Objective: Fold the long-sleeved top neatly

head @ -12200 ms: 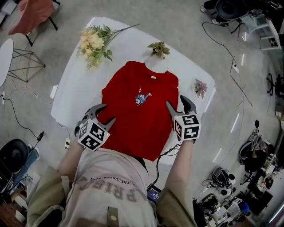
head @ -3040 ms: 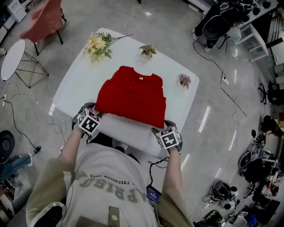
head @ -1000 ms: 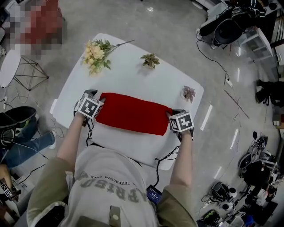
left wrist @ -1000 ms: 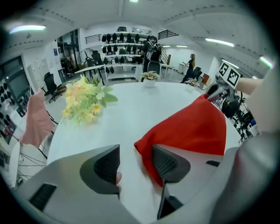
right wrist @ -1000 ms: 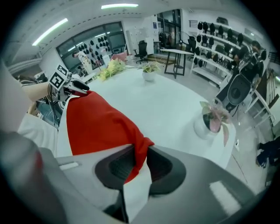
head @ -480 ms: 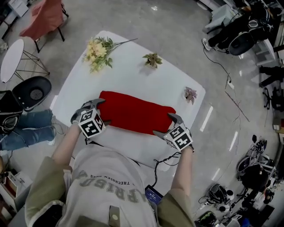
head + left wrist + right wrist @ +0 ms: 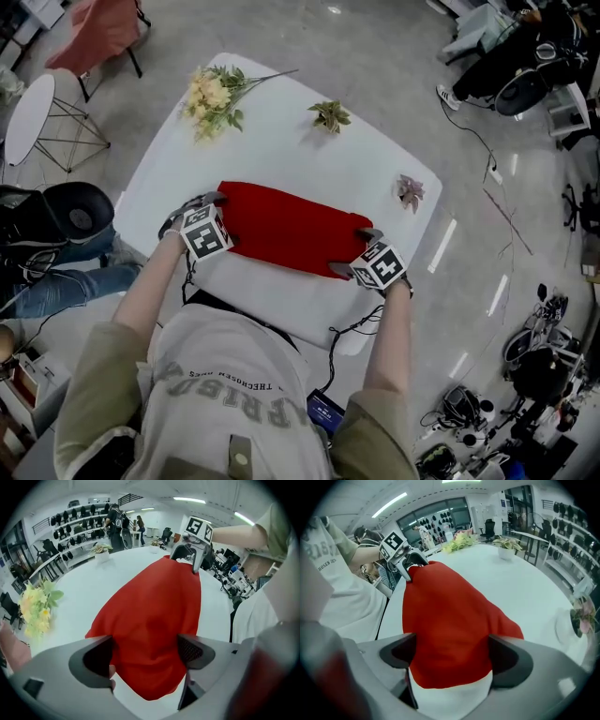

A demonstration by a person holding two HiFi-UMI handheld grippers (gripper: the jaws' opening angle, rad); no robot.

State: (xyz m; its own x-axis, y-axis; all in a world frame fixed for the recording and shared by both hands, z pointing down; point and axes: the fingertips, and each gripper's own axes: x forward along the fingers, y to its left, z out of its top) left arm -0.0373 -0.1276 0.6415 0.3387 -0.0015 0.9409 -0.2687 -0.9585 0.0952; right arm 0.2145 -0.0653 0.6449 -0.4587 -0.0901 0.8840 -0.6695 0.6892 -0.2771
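Note:
The red long-sleeved top [image 7: 291, 230] lies folded into a long narrow band across the white table [image 7: 281, 141]. My left gripper [image 7: 202, 202] stands over the band's left end and my right gripper [image 7: 354, 249] over its right end, both pointing steeply down. In the left gripper view the red top [image 7: 150, 602] runs away from my left gripper [image 7: 145, 651], whose jaws have just been opening, with the cloth's end lying loose between them. It is the same in the right gripper view: the red top [image 7: 445, 616] lies between the just-opened jaws of my right gripper [image 7: 450, 656].
A bunch of yellow flowers [image 7: 211, 94], a small green plant [image 7: 330, 114] and a pink flower [image 7: 410, 190] lie toward the table's far side. A black chair [image 7: 66, 211] and a person's legs in jeans are at the left. Cables trail on the floor.
Both grippers opened and let go of the band's ends, then shifted a little toward the near edge. The folded top stays flat on the table.

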